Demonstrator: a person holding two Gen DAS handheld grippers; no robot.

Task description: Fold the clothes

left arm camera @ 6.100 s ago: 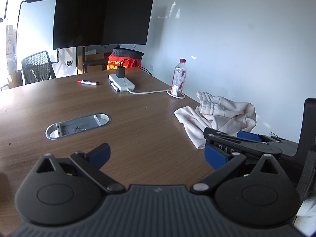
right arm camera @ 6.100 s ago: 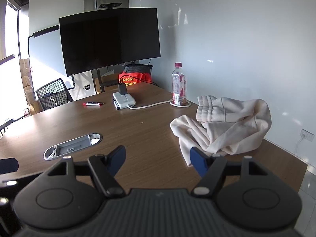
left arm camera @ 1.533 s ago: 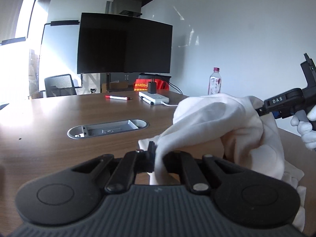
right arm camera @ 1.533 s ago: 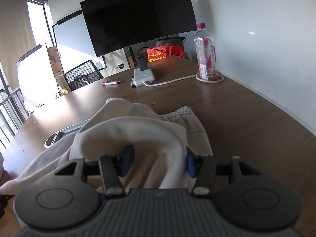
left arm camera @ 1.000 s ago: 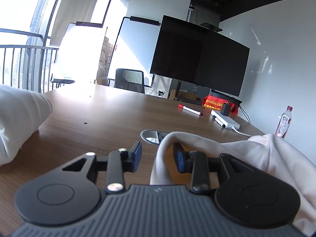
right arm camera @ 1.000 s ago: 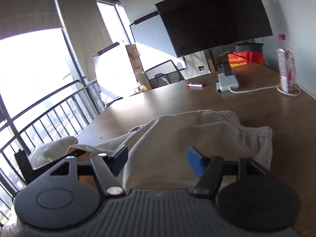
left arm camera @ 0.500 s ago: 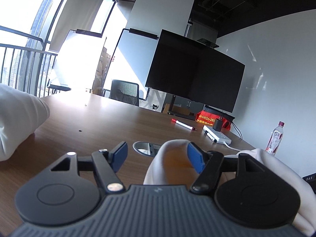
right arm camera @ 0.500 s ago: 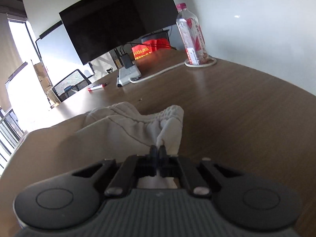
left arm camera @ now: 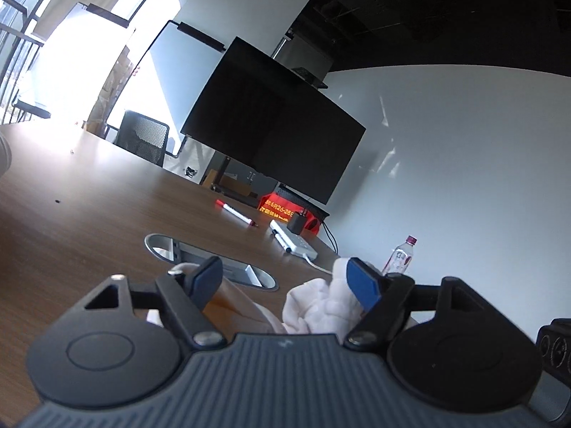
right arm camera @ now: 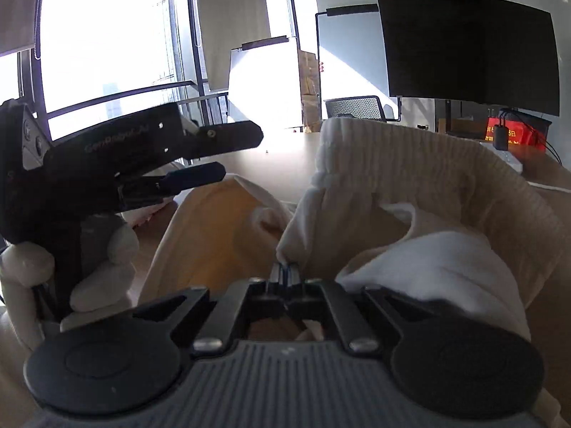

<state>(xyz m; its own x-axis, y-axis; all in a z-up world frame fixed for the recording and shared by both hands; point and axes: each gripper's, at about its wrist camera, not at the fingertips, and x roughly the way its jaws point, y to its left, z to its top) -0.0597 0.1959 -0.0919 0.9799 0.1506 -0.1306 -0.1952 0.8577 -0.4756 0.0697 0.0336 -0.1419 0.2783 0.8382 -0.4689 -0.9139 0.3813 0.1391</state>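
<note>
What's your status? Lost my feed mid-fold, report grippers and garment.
Right gripper shut on cream garment near its ribbed band. Left gripper open, cloth bunched between its fingers, ungripped. Table ahead: marker, power strip, nothing blocking.

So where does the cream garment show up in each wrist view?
Left wrist: cream garment bunched low at centre, between the open fingers of the left hand-held gripper.
Right wrist: it fills the centre and right, with the right hand-held gripper shut on an edge.
Shared landmark: the black screen, upper centre and upper right.
</note>
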